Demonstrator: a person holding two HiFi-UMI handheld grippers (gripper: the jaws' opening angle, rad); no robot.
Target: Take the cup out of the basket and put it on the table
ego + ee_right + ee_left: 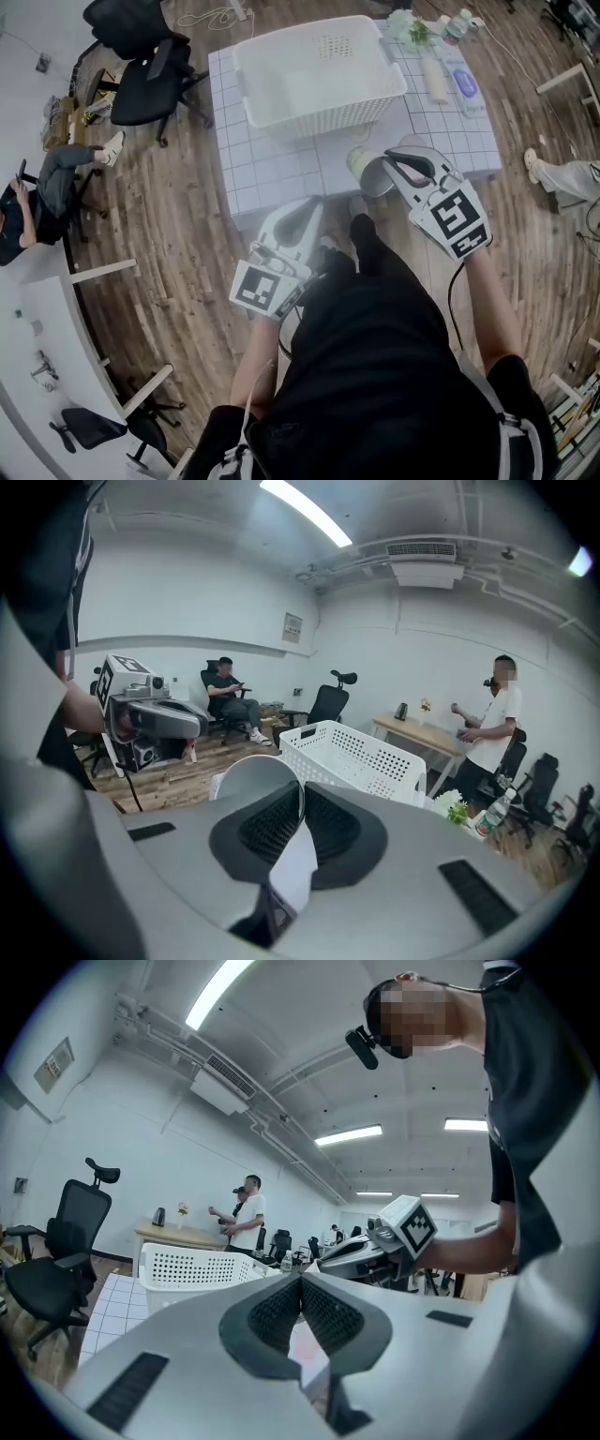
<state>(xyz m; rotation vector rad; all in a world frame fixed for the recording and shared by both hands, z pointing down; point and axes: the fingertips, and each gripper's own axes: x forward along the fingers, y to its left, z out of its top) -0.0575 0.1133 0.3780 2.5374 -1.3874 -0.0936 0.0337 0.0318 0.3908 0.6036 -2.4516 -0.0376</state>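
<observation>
The right gripper (302,794) is gripping the cup (366,169) by its wall, the jaws closing on the rim with one pad inside and one outside. The cup is sitting outside the basket (319,117), at about 5 o'clock from it, over the near edge of the tiled table (262,169). Whether its base is touching the tabletop cannot be told. The basket is standing upright on the far half of the table and is showing nothing inside in the head view. The left gripper (301,1283) is holding its jaws closed pad to pad with nothing between them. It is hanging at about 7 o'clock from the cup, just off the table's near edge and over the wooden floor (178,272). A bottle (457,26) and a small bunch of flowers (410,26) are standing at the table's far right corner, at 2 o'clock from the basket. An office chair (141,80) is standing at 9 o'clock from the basket, well apart from the table.
</observation>
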